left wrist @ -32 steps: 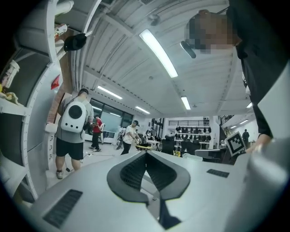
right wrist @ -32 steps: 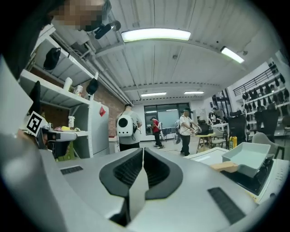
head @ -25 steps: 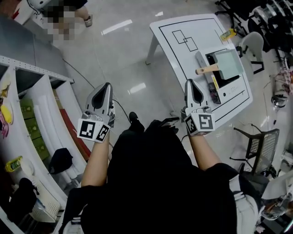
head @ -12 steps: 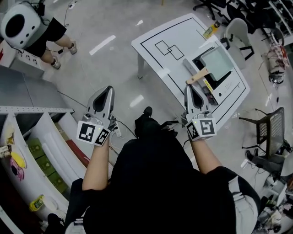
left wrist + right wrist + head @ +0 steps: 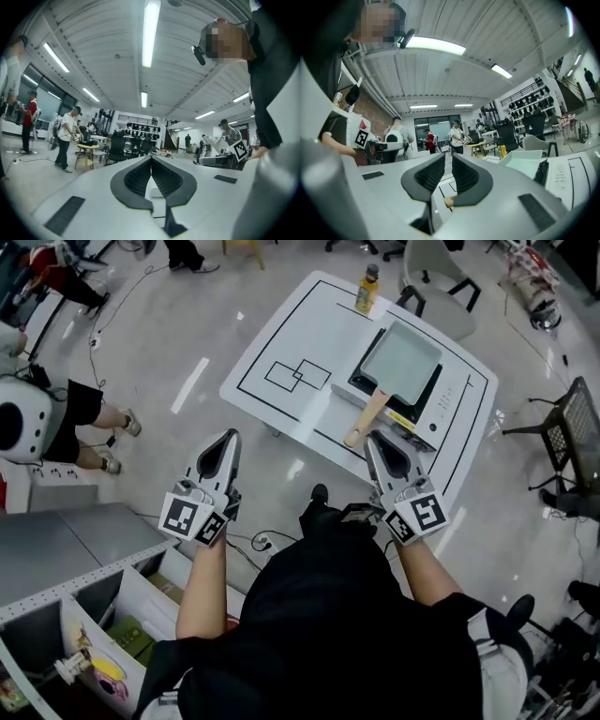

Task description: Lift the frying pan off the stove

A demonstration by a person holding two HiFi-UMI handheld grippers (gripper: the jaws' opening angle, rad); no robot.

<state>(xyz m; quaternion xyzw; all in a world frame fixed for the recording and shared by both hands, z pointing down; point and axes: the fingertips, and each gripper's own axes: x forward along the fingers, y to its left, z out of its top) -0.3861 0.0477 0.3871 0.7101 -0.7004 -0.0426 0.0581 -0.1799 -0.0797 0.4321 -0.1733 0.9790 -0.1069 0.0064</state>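
Note:
A square pale-green frying pan (image 5: 401, 362) sits on a black stove (image 5: 433, 390) on the white table (image 5: 309, 324). Its wooden handle (image 5: 365, 418) points toward me. My right gripper (image 5: 373, 437) is just short of the handle's end. Its jaws have just been opening and now stand slightly apart with nothing between them. In the right gripper view (image 5: 448, 157) the handle end (image 5: 449, 201) shows low through the gap, and the pan (image 5: 525, 166) is further to the right. My left gripper (image 5: 228, 435) hovers over the floor left of the table, its jaws shut (image 5: 151, 158) and empty.
A yellow bottle (image 5: 367, 289) stands at the table's far edge. Chairs (image 5: 441, 268) stand behind the table, and a mesh chair (image 5: 577, 427) is at the right. A person (image 5: 56, 418) stands at the left. Shelving (image 5: 84, 615) fills the lower left. A cable lies on the floor.
The view has swung toward the table, which now lies straight ahead and nearer. Both grippers have moved toward it. The right jaws have parted slightly; the left stay shut.

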